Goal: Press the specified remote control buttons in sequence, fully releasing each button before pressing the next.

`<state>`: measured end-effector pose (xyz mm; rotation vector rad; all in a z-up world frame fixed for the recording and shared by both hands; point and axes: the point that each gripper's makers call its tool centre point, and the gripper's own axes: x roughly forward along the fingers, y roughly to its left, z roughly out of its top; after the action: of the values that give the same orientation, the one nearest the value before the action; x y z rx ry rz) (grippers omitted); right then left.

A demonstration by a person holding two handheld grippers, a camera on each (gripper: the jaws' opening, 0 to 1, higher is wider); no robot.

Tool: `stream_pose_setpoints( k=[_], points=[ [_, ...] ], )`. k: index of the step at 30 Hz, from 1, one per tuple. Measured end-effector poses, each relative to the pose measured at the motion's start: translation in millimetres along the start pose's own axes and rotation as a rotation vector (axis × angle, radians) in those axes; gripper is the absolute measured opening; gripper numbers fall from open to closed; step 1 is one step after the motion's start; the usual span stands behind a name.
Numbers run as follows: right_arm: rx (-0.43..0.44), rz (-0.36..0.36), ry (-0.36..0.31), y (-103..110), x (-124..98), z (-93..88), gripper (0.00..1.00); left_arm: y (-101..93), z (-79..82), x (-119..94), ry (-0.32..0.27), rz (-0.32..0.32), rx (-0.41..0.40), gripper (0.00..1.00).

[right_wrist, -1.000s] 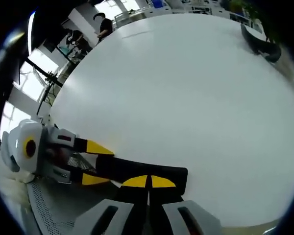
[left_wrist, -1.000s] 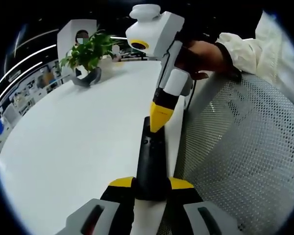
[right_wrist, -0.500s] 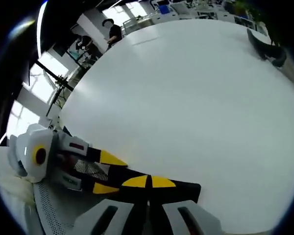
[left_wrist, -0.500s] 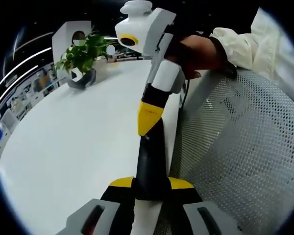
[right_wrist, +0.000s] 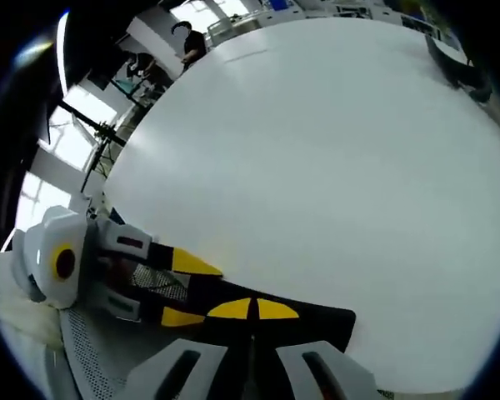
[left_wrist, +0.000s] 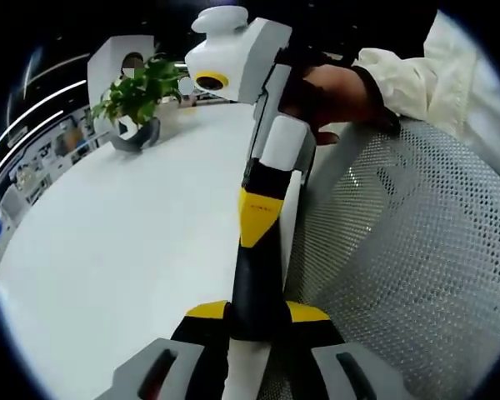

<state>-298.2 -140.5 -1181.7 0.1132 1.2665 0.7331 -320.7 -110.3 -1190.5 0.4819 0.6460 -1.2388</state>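
A black remote control point(left_wrist: 254, 287) points away from me, with my left gripper point(left_wrist: 257, 313) shut on its near end. My right gripper point(left_wrist: 255, 227) comes down from above with its yellow tips shut together, resting on the remote's upper face. In the right gripper view, the right gripper point(right_wrist: 252, 310) sits on the remote point(right_wrist: 321, 319), which runs left to right under it. The left gripper point(right_wrist: 183, 289) clamps the remote's left end there. The buttons under the tip are hidden.
A white table point(left_wrist: 117, 242) spreads to the left, with a potted plant point(left_wrist: 137, 96) at its far end. A white mesh chair point(left_wrist: 400, 258) lies close on the right. A person's hand point(left_wrist: 337, 87) holds the right gripper. People point(right_wrist: 187, 42) stand far off beyond the table point(right_wrist: 317, 158).
The right gripper's tip has slid along the remote toward the left gripper's end; more of the remote now sticks out past it. The left gripper keeps its hold.
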Motion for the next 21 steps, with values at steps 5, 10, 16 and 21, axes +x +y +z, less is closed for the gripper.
stream_pose_setpoints(
  k=[5, 10, 16, 21],
  points=[
    [-0.007, -0.010, -0.012, -3.2, 1.0, 2.0, 0.00, -0.2, 0.0, -0.2, -0.005, -0.002, -0.010, 0.24],
    [-0.017, -0.016, -0.021, -3.1, 1.9, 3.1, 0.00, -0.3, 0.2, -0.1, -0.008, -0.001, -0.014, 0.24],
    [-0.053, -0.028, -0.022, -1.8, 1.9, 3.2, 0.00, -0.4, 0.0, 0.3, -0.006, 0.005, 0.002, 0.24],
    [-0.032, -0.024, -0.005, -2.2, 0.4, 1.6, 0.00, -0.7, -0.3, 0.3, -0.003, 0.006, 0.011, 0.24]
  ],
)
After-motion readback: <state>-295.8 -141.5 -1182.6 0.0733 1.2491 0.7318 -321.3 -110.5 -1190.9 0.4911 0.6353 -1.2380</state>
